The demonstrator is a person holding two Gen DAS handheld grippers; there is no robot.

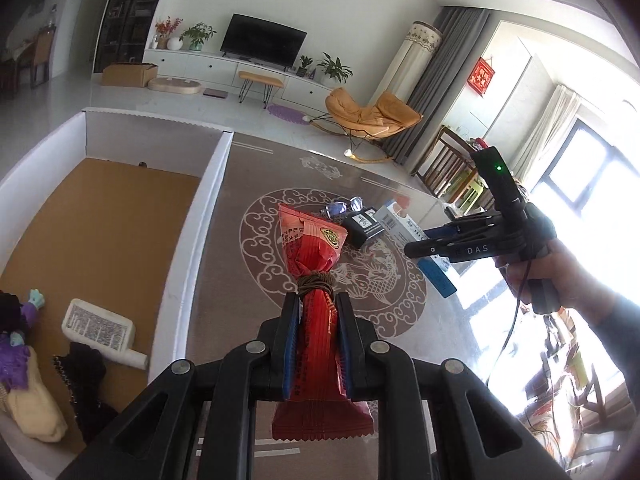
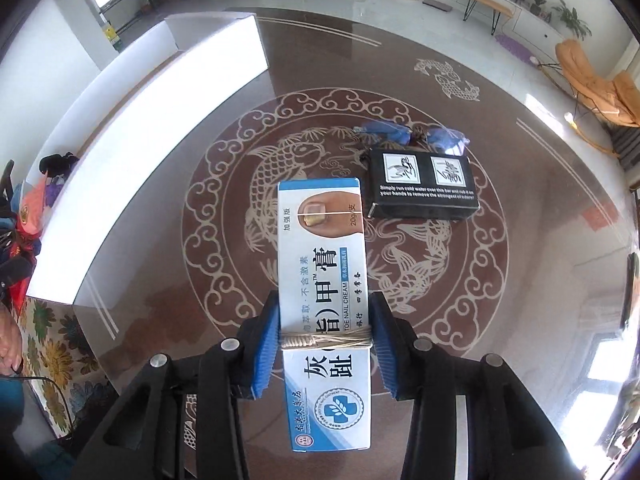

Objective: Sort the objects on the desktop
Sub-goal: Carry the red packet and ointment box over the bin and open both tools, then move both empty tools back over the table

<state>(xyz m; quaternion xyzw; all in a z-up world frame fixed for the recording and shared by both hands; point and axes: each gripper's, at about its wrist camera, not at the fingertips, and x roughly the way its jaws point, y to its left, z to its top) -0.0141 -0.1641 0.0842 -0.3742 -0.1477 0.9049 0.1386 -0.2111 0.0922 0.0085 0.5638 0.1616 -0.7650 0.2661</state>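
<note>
Gripping red packet (image 1: 316, 312) in left tongs (image 1: 317, 312), white box (image 2: 324, 320) in right tongs (image 2: 326, 340)

Two boxes (image 2: 324, 312) (image 2: 424, 184), one red packet (image 1: 316, 280)

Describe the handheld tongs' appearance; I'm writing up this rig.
Both tongs are black plastic with silver rivets and ribbed blue pads. The right tongs carry white "DAS" lettering, a black module with a green light, a trailing black cable, and a dark sleeve behind.

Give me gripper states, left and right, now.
Left gripper: closed on the red snack packet.
Right gripper: closed on the blue-white cream box.
</note>
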